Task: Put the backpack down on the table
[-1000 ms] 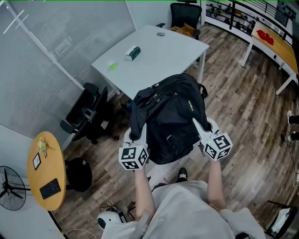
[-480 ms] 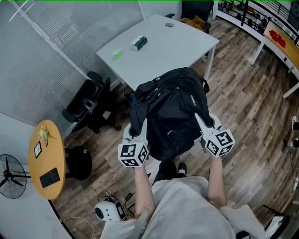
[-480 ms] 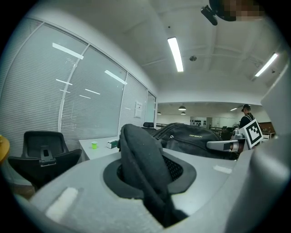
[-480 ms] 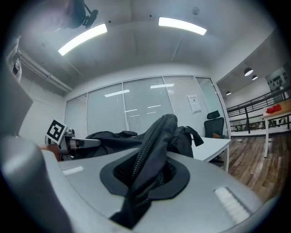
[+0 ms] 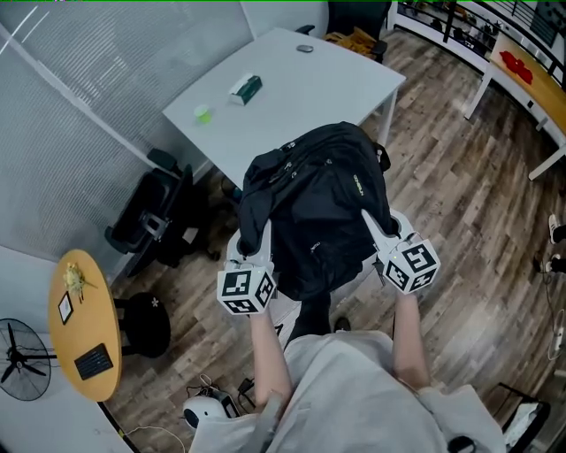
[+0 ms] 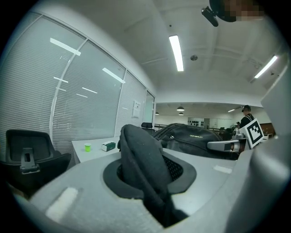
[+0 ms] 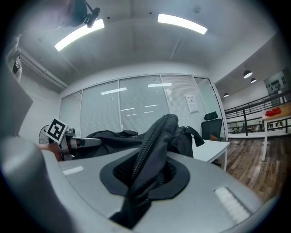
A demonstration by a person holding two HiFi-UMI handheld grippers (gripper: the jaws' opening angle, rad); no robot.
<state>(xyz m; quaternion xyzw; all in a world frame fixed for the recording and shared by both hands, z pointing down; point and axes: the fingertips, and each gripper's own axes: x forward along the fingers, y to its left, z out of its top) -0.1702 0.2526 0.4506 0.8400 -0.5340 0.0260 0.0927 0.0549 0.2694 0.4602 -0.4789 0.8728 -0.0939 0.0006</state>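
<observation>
A black backpack (image 5: 318,208) hangs in the air between my two grippers, just before the near edge of the white table (image 5: 292,102). My left gripper (image 5: 263,237) is shut on a fold of the backpack's black fabric (image 6: 143,164) at its left side. My right gripper (image 5: 373,228) is shut on a zippered edge of the backpack (image 7: 148,159) at its right side. In the left gripper view the backpack's body (image 6: 191,139) and the right gripper (image 6: 223,145) show beyond the pinched fold. The backpack's far end overlaps the table's near edge in the head view.
On the table lie a small green-and-white box (image 5: 246,88), a green cup (image 5: 203,114) and a small dark object (image 5: 305,49). Black office chairs (image 5: 155,217) stand left of the table, another (image 5: 354,18) behind it. A round wooden side table (image 5: 84,323) and fan (image 5: 19,363) sit at the left.
Both grippers have carried the backpack forward toward the table; its far end now reaches over the table's near edge. The grips have not altered.
</observation>
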